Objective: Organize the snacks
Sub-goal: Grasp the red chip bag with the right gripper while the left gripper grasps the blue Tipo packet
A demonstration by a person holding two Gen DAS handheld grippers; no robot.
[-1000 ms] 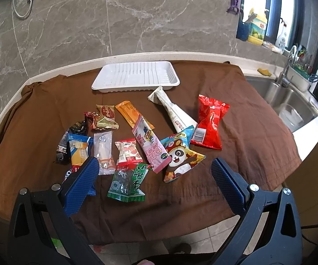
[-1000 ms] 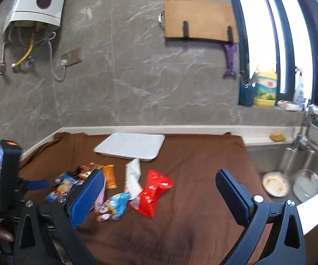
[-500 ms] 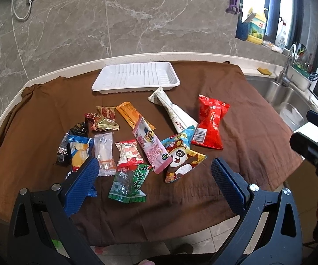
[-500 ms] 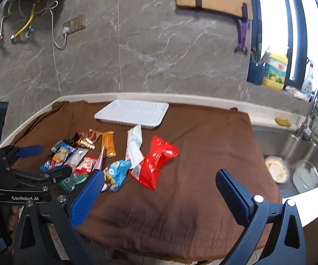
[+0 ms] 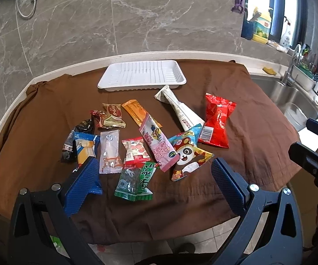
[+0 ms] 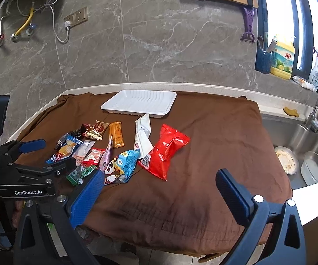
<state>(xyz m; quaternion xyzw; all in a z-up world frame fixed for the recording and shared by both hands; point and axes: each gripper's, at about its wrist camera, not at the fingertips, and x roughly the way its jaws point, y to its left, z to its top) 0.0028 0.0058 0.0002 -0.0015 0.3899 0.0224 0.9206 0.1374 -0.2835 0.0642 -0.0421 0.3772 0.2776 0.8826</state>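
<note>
Several snack packets lie scattered on a brown cloth [image 5: 247, 101]: a red bag [image 5: 217, 120] [image 6: 165, 149], a white tube pack [image 5: 179, 109] [image 6: 143, 133], a panda packet [image 5: 186, 153] [image 6: 121, 165], a pink packet [image 5: 158, 142], a green packet [image 5: 135, 181] and an orange bar [image 5: 136, 111] [image 6: 116, 133]. Behind them sits an empty white tray [image 5: 141, 75] [image 6: 140, 103]. My left gripper [image 5: 155, 185] hovers open over the near edge, before the green packet. My right gripper [image 6: 159, 196] is open too, short of the red bag, holding nothing.
A steel sink [image 6: 300, 145] with dishes lies to the right of the cloth. A marble wall [image 6: 159, 33] backs the counter, with bottles [image 6: 282, 55] on the window ledge. The left tool [image 6: 15, 172] and a hand show at the right view's left edge.
Both grippers have come closer to the counter. The right view tilted down from the wall onto the snacks, and the right tool entered the left view's right edge. No snack moved.
</note>
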